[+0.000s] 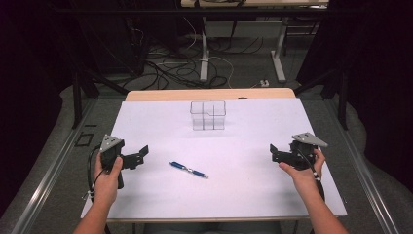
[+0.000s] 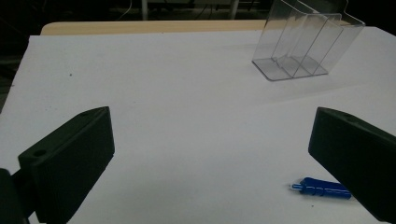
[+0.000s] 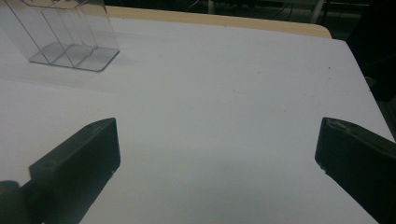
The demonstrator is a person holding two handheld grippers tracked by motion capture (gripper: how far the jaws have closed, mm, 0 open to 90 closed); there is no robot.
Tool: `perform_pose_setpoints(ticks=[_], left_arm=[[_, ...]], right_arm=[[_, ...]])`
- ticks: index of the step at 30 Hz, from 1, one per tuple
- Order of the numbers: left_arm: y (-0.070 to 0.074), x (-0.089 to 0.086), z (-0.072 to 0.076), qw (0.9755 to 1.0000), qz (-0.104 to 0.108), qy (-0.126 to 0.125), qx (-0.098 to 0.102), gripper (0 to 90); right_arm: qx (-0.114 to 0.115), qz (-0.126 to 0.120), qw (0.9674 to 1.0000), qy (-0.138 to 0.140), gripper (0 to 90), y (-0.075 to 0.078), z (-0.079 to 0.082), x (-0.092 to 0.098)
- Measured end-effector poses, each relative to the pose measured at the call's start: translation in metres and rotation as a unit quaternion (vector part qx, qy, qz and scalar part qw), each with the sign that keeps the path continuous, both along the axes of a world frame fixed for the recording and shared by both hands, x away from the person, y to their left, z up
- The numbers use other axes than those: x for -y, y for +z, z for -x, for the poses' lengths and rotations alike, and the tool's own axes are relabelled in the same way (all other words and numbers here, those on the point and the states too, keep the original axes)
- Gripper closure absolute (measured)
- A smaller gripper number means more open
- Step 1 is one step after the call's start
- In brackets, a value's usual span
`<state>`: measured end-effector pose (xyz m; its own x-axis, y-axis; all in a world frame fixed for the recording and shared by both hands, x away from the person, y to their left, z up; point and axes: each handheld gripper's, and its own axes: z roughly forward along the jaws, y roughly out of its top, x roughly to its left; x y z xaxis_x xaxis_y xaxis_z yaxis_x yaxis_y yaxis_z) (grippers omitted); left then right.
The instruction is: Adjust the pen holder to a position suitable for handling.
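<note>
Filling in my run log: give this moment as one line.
left gripper: open, empty | right gripper: open, empty | blue pen: flat on table, untouched | clear organizer: upright, empty

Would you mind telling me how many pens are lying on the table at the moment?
1. A blue pen lies flat on the white table, toward the person's left of centre, nearer the left gripper than the right, well in front of the clear divided holder, which looks empty.

Lab or recording workspace, by look of it. White board (image 1: 224,146) laid over wooden table (image 1: 209,94), dark curtains (image 1: 375,73) hung both sides. Behind, grey floor with loose cables (image 1: 170,68) sprawled about, white metal desk legs (image 1: 204,53), power strip (image 1: 264,83). Aluminium rails (image 1: 44,180) flank table.
</note>
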<state>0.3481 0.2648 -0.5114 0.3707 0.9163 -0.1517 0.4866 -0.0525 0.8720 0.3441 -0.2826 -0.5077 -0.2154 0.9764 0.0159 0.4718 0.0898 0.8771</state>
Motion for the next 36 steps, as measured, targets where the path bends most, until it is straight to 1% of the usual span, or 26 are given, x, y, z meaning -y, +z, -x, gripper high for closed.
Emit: perform_pose_setpoints(ticks=[2,4,5,6,8,10,11,12,16,17,19,20,21,22,23,24,25,26,27,28,30,32,35,36], left_arm=[[0.0,0.0,-0.001,1.0,-0.008,-0.003,0.002,0.3],[-0.001,0.001,-0.001,1.0,-0.006,-0.007,-0.002,0.3],[-0.001,0.001,-0.001,0.9999,-0.005,-0.009,-0.002,0.3],[-0.001,0.003,0.0,0.9999,-0.006,-0.014,-0.002,0.3],[-0.001,0.004,0.0,0.9999,-0.006,-0.014,0.0,0.3],[-0.001,0.005,0.0,0.9998,-0.01,-0.018,0.002,0.3],[-0.001,0.005,0.0,0.9998,-0.01,-0.018,0.002,0.3],[-0.001,0.006,0.001,0.9996,-0.015,-0.022,0.002,0.3],[0.0,0.008,0.003,0.9997,-0.012,-0.022,0.006,0.3],[0.001,0.008,0.003,0.9996,-0.013,-0.023,0.006,0.3],[0.001,0.009,0.004,0.9996,-0.013,-0.025,0.006,0.3],[0.001,0.009,0.004,0.9996,-0.013,-0.025,0.007,0.3],[0.0,0.009,0.003,0.9996,-0.013,-0.023,0.01,0.3],[0.0,0.009,0.003,0.9996,-0.013,-0.022,0.009,0.3],[0.0,0.009,0.003,0.9996,-0.013,-0.022,0.009,0.3],[0.0,0.009,0.003,0.9997,-0.011,-0.023,0.006,0.4],[0.0,0.009,0.003,0.9997,-0.011,-0.023,0.006,0.4],[-0.001,0.009,0.003,0.9996,-0.012,-0.023,0.006,0.4],[-0.001,0.009,0.003,0.9996,-0.012,-0.023,0.006,0.4],[-0.001,0.008,0.003,0.9997,-0.011,-0.023,0.006,0.4],[-0.001,0.008,0.003,0.9997,-0.011,-0.022,0.005,0.4],[-0.001,0.007,0.002,0.9997,-0.011,-0.021,0.005,0.4],[-0.002,0.007,0.002,0.9998,-0.009,-0.02,0.003,0.4],[-0.002,0.007,0.002,0.9998,-0.009,-0.02,0.003,0.4]], right_arm=[[-0.002,0.003,1.0,0.002,0.1,0.0,0.0,-0.002],[0.001,0.015,0.9999,0.004,1.5,-0.002,-0.002,-0.004],[-0.002,0.014,0.9999,0.007,2.3,-0.002,-0.002,-0.005],[-0.002,0.017,0.9998,0.009,4.3,-0.002,-0.003,-0.005],[-0.003,0.018,0.9997,0.014,7.3,-0.002,-0.003,-0.006],[-0.004,0.024,0.9995,0.018,9.1,-0.002,-0.003,-0.007],[-0.003,0.025,0.9994,0.022,11.6,-0.001,-0.004,-0.008],[-0.002,0.025,0.9994,0.025,14.1,0.0,-0.004,-0.008],[-0.003,0.024,0.9992,0.03,14.8,0.003,-0.005,-0.012],[-0.001,0.031,0.9988,0.039,15.2,0.005,-0.007,-0.016],[-0.001,0.034,0.9985,0.044,15.7,0.007,-0.007,-0.017],[0.0,0.043,0.9976,0.054,16.9,0.01,-0.008,-0.02],[0.0,0.046,0.9974,0.056,17.2,0.011,-0.009,-0.022],[0.002,0.05,0.9967,0.063,17.7,0.012,-0.01,-0.023],[0.002,0.05,0.9967,0.063,17.7,0.012,-0.01,-0.023],[0.007,0.056,0.9956,0.074,20.0,0.015,-0.013,-0.024],[0.011,0.06,0.9952,0.076,21.7,0.016,-0.014,-0.025],[0.012,0.06,0.9947,0.082,22.7,0.017,-0.015,-0.027],[0.012,0.06,0.9947,0.082,22.7,0.017,-0.015,-0.027],[0.014,0.065,0.9932,0.096,25.5,0.02,-0.017,-0.03],[0.011,0.067,0.9914,0.112,26.5,0.021,-0.02,-0.034],[0.004,0.071,0.99,0.122,27.6,0.024,-0.023,-0.038],[0.005,0.073,0.9888,0.13,28.1,0.026,-0.025,-0.043],[0.004,0.082,0.9872,0.137,28.7,0.028,-0.028,-0.047]])
